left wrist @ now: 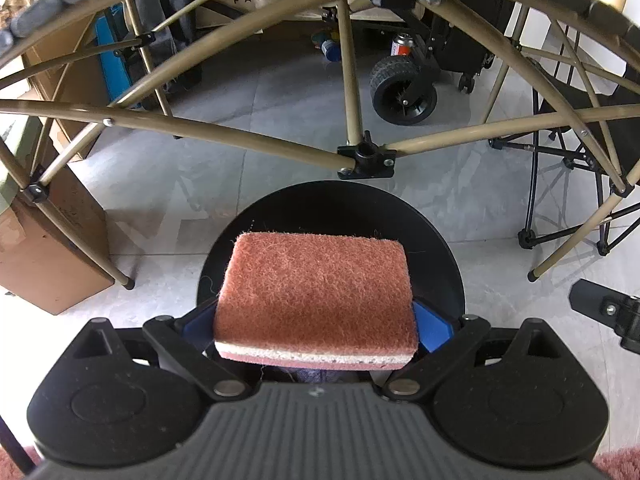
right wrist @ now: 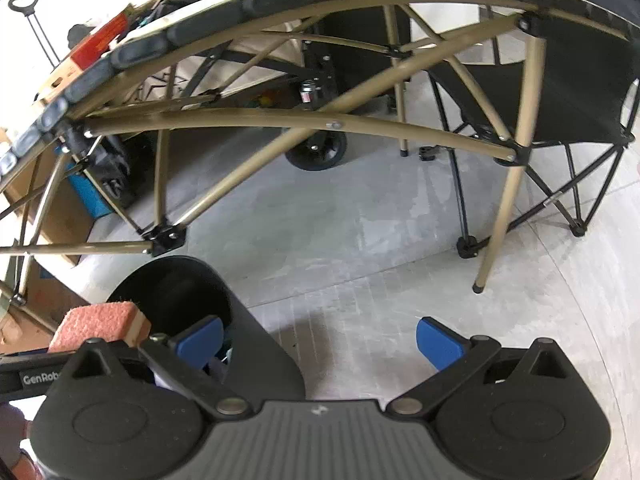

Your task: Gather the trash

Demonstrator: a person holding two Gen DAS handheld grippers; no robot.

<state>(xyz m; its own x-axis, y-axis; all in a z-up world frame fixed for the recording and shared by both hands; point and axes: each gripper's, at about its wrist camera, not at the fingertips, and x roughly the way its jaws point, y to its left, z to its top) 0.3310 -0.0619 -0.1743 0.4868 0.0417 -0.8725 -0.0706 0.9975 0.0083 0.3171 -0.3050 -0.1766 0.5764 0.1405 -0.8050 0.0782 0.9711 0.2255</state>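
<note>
Left gripper (left wrist: 316, 322) jaws clamp sponge (left wrist: 314, 292) above black bin (left wrist: 440, 240).

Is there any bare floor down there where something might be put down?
Yes: grey floor lies bare between the black bin, the tan table leg and the wheel. It is crowded along the left by cardboard boxes, and on the right under the folding chair.

Each claw, left (left wrist: 316, 322) and right (right wrist: 320, 340), has a black ribbed body, round black housings, silver pivot pins and blue fingertips (right wrist: 438, 342).
</note>
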